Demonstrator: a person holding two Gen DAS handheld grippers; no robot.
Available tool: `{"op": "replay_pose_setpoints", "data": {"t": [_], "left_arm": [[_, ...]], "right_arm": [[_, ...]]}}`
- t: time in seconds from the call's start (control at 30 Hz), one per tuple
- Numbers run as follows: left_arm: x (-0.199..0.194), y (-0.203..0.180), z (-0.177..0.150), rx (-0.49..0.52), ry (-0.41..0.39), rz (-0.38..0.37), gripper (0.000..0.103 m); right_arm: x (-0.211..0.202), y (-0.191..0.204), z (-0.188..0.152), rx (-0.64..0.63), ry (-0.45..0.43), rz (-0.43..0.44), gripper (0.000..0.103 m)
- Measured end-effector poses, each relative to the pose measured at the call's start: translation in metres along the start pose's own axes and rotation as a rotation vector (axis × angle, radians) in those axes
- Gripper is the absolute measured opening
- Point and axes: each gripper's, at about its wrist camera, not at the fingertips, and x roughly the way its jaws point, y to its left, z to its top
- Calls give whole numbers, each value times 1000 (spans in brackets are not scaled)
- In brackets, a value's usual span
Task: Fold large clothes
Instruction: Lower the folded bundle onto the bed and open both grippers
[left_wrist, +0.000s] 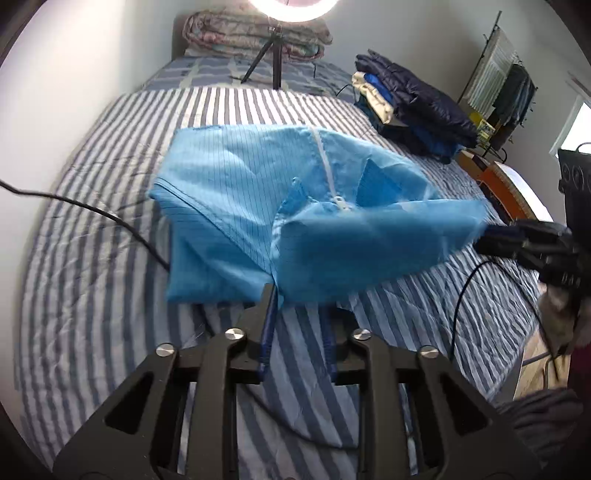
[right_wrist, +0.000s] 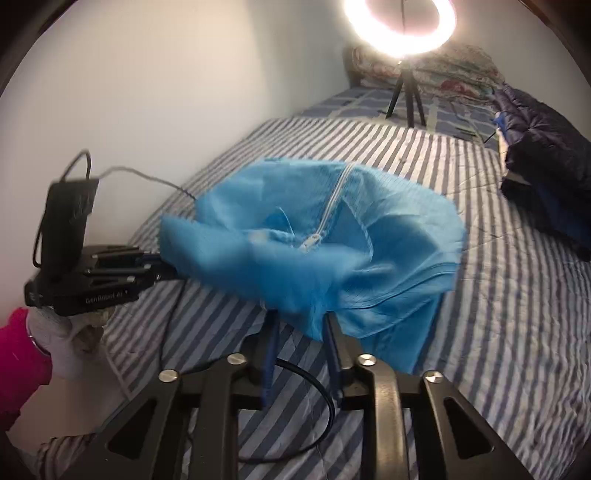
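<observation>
Garment: blue zip garment (left_wrist: 258, 192) lies mid-bed (left_wrist: 92, 258), near flap blurred, falling.
Left claw (left_wrist: 295, 295): spread, hem leaving it.
Right claw (right_wrist: 299, 325): spread, releasing.
Advice: withdraw low, then smooth the fold.

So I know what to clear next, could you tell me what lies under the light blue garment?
The light blue garment rests on the striped bedspread. A black cable runs under its edge; whatever else it covers is hidden.

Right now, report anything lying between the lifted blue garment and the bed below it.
A black cable crosses the striped bedcover and disappears under the blue garment's left edge; in the right wrist view a cable loop lies below the right gripper. Nothing else visible.
</observation>
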Motion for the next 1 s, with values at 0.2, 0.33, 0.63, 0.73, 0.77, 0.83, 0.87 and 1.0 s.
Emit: {"op": "replay_pose_setpoints", "data": {"t": [0.2,0.33,0.63,0.73,0.77,0.83,0.87,1.0], "left_arm": [[-57,6,-4,-27,-69,5,26],[-116,9,14,-78,-184,-12,27],[-261,-15,56,-28,-417,1,43],[-292,-19,65,-13,-451,5,43],[-298,-18,66,-17,-458,12,44],[-309,-14,69,-28,-482,33,53],[-310,-13,70,-33,-481,41,56],[-289,11,77,-97,-426,48,61]], "right_arm": [[-65,3,2,-28,-110,-23,30],[-118,3,13,-41,-194,-63,30],[-239,21,40,-109,-396,-128,41],[-261,28,46,-125,-434,-146,45],[-267,29,48,-129,-446,-154,48],[-276,31,49,-126,-465,-159,49],[-278,30,50,-122,-470,-160,50],[-271,25,52,-112,-462,-170,66]]}}
